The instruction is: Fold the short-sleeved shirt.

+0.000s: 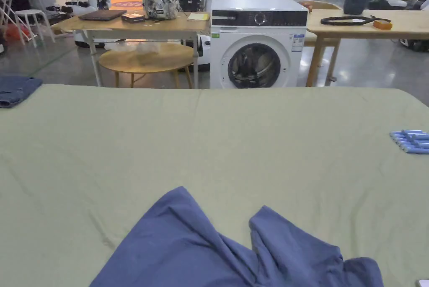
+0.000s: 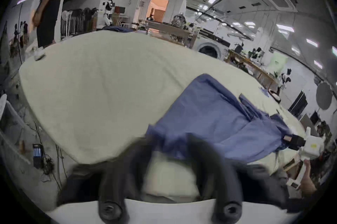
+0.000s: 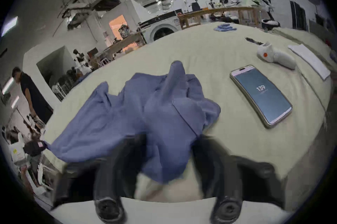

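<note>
The blue shirt lies rumpled at the bottom centre of the head view, on the pale green table cover. The left gripper is spread wide at its hem (jaws blurred), and the right gripper likewise gapes with cloth between its jaws. A phone lies right of the shirt.

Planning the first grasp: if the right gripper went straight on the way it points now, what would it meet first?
Probably the crumpled blue shirt. In its own view the right gripper has its jaws open with a fold of shirt already lying between them. The phone sits off to the side, out of line. Blur leaves depth uncertain.
</note>
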A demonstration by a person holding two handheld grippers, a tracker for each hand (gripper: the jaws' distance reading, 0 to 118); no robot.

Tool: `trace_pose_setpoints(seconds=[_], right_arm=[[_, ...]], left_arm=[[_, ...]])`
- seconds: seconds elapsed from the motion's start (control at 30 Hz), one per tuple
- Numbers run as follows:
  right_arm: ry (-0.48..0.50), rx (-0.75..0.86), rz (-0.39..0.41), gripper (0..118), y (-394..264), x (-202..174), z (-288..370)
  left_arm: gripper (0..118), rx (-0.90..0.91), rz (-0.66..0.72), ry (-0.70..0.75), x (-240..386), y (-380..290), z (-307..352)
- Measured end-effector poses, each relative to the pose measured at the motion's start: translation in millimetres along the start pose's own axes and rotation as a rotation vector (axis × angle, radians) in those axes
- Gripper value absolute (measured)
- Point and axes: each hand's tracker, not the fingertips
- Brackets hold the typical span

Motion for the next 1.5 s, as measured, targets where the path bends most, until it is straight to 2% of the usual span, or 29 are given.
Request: trace_pose_setpoints(seconds=[0.1,0.17,0.33,0.37,0.4,0.43,0.47,0.5,0.63,0.73,0.87,0.9,0.93,1.0,1.07,1.17,1.3,1.37,1.4,1.43,1.47,1.5], right_arm=[[0.001,0.043,0.004,69,9,-5,19],[-0.001,0.112,0.021,69,23,-12,34],[-0.010,0.251,0.089,69,61,-35,61],[0.000,0.264,0.092,65,68,-37,64],[0.024,0.283,0.095,54,72,-39,68],[0.038,0.300,0.099,30,76,-43,72],[0.038,0.300,0.103,11,80,-46,75],[0.036,0.302,0.110,0,84,-50,76],[0.019,0.304,0.169,0,86,-57,76],[0.030,0.299,0.165,0,86,-58,75],[0.047,0.286,0.165,0,84,-59,71],[0.052,0.275,0.165,0,85,-60,70],[0.059,0.269,0.164,0,85,-61,68],[0.081,0.249,0.152,0,84,-61,63],[0.100,0.236,0.131,0,83,-61,58],[0.120,0.209,0.114,0,83,-64,51],[0.133,0.182,0.122,0,83,-65,49],[0.133,0.178,0.128,0,84,-65,49],[0.132,0.177,0.128,0,84,-64,49],[0.126,0.178,0.123,0,83,-63,50],[0.124,0.178,0.115,0,84,-61,50],[0.123,0.174,0.105,0,84,-59,49]], left_arm=[[54,0.047,-0.070,-0.004,13,6,5],[54,0.100,-0.107,-0.010,49,18,13],[54,0.206,-0.145,-0.139,93,56,25],[54,0.225,-0.153,-0.161,101,63,28],[51,0.248,-0.161,-0.170,107,67,32],[37,0.270,-0.166,-0.183,113,71,35],[13,0.277,-0.172,-0.196,118,74,37],[0,0.287,-0.169,-0.208,122,76,39],[0,0.305,-0.151,-0.247,125,84,44],[0,0.301,-0.126,-0.228,115,88,48],[1,0.331,-0.056,-0.127,75,90,63],[19,0.329,-0.026,-0.116,64,88,65],[49,0.310,-0.009,-0.094,51,88,66],[56,0.229,-0.004,-0.003,35,80,63],[56,0.129,0.015,0.068,13,64,52],[56,0.019,0.035,0.069,0,31,28],[56,-0.104,0.128,0.063,-9,0,-11],[56,-0.130,0.103,0.091,0,-2,-24],[51,-0.142,0.089,0.094,2,-4,-31],[35,-0.155,0.086,0.093,2,-5,-37],[26,-0.205,0.091,0.080,1,-9,-44],[23,-0.216,0.048,0.137,6,-11,-49]])
